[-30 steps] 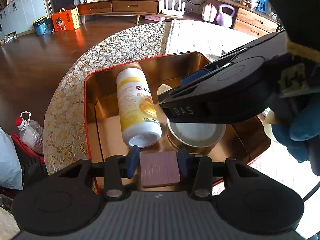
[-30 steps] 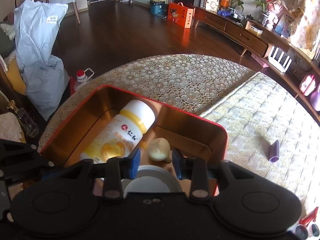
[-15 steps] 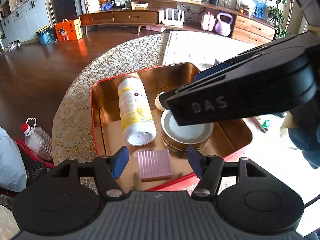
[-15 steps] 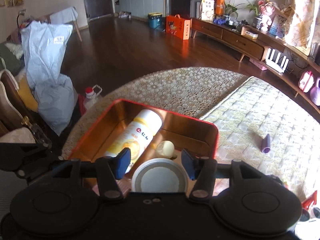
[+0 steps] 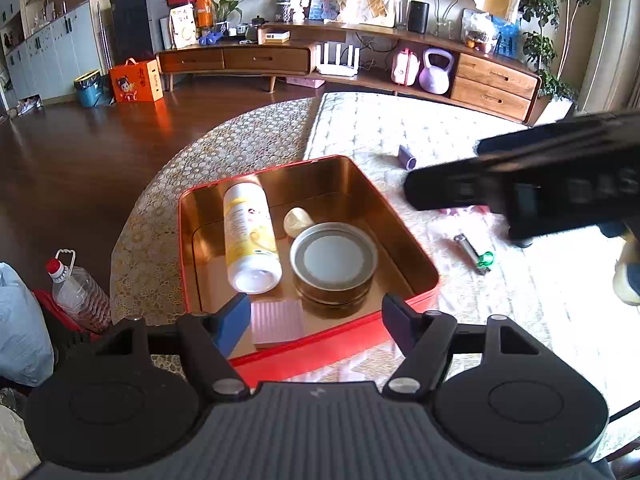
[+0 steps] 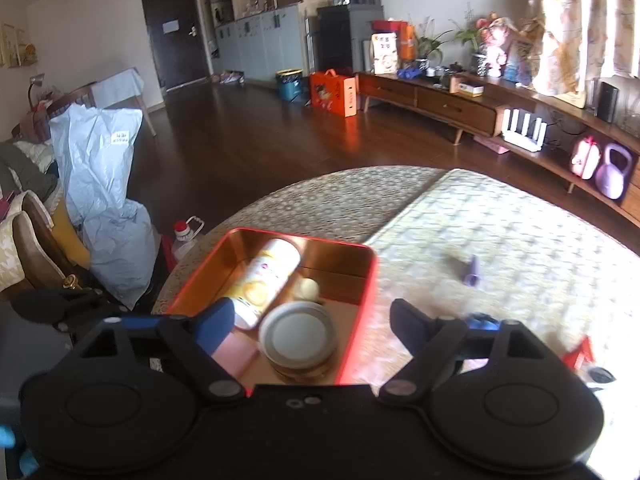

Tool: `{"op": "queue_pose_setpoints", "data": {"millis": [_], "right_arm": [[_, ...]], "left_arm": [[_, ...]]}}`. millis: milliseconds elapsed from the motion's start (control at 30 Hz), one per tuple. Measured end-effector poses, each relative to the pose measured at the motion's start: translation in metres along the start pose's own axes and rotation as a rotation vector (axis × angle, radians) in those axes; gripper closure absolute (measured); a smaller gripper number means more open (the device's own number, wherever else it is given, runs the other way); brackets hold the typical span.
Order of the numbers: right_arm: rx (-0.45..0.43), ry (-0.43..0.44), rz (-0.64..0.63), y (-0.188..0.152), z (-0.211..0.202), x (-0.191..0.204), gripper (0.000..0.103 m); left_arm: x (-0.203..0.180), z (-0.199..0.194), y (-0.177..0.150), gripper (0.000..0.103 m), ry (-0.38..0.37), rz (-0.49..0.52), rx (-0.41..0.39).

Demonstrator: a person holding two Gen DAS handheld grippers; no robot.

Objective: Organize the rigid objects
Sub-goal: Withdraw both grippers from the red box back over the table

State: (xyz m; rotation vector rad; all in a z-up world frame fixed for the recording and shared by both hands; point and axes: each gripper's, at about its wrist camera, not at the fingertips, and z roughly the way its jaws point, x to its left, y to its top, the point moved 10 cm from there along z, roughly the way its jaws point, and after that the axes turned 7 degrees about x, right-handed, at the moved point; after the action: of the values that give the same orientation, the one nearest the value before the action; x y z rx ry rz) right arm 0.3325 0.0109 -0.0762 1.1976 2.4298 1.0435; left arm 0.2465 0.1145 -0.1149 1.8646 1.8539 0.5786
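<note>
Both grippers' jaws (left (image 5: pixel 316 320), right (image 6: pixel 312 326)) have just opened, holding nothing, above red tin (image 5: pixel 416 256).

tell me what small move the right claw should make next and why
Probably swing the open, empty right claw toward the small purple cylinder lying on the pale tablecloth. It is still outside the red metal tin, which already holds four items.

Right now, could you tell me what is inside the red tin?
The red tin holds a bottle lying down, a round can, a pink block and a small pale object. Anything under them is hidden.
</note>
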Motion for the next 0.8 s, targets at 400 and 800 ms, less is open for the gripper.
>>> {"op": "queue_pose_setpoints", "data": {"millis": [400,800], "right_arm": [[-0.027,-0.056,0.063,-0.046,-0.052,-0.056,0.0],[-0.008,-0.108,0.126,-0.1,-0.058,-0.114,0.0]], "left_arm": [[-0.038,-0.013,0.01,0.02,-0.048,-0.043,-0.056],[-0.071,0.0,0.046,0.019,-0.084,-0.111,-0.082]]}}
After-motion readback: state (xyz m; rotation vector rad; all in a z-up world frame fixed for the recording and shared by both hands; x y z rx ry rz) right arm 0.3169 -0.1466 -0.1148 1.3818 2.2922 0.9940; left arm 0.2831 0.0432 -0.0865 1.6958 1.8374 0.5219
